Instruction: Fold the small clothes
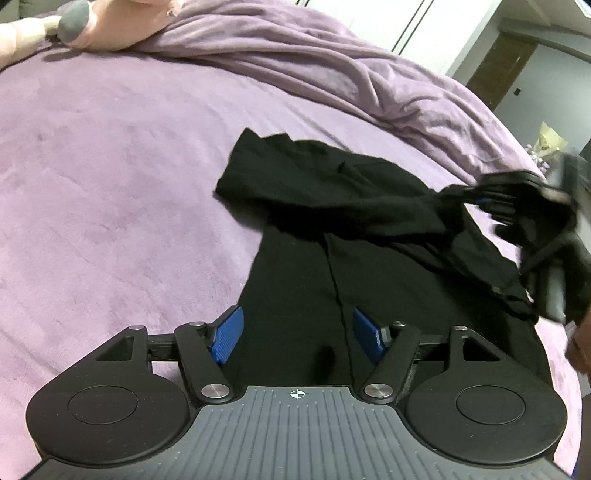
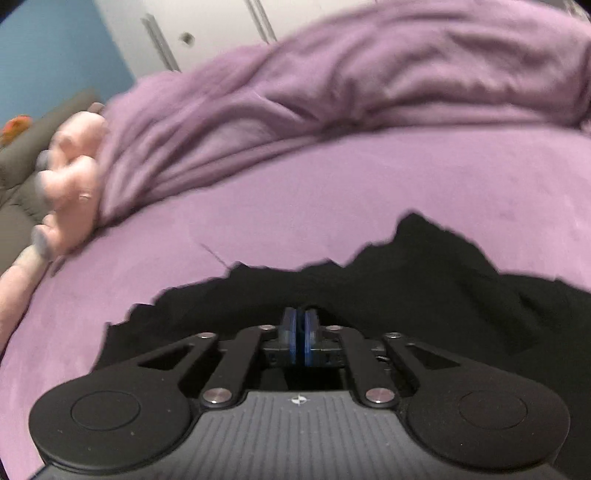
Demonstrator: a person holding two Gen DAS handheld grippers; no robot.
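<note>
A black garment [image 1: 332, 206] lies on the purple bed cover [image 1: 110, 184]. Its lower part is spread flat toward me and its upper part is bunched and drawn to the right. My left gripper [image 1: 297, 336] hovers open over the near end, its blue pads [image 1: 227, 338] standing apart on either side of a seam. In the left wrist view, blurred at the right edge, my right gripper [image 1: 476, 201] pinches a gathered corner of the cloth. In the right wrist view its blue pads [image 2: 290, 332] are pressed together at the garment [image 2: 406, 280], and the right gripper [image 2: 300, 317] is shut on cloth.
A crumpled purple blanket [image 1: 332, 62] is heaped along the far side of the bed. A pink and grey plush toy [image 1: 92, 22] lies at the far left corner. A person's hand [image 1: 580, 347] shows at the right edge. Beyond the bed stand white wardrobe doors [image 2: 207, 33] and a brown door [image 1: 498, 70].
</note>
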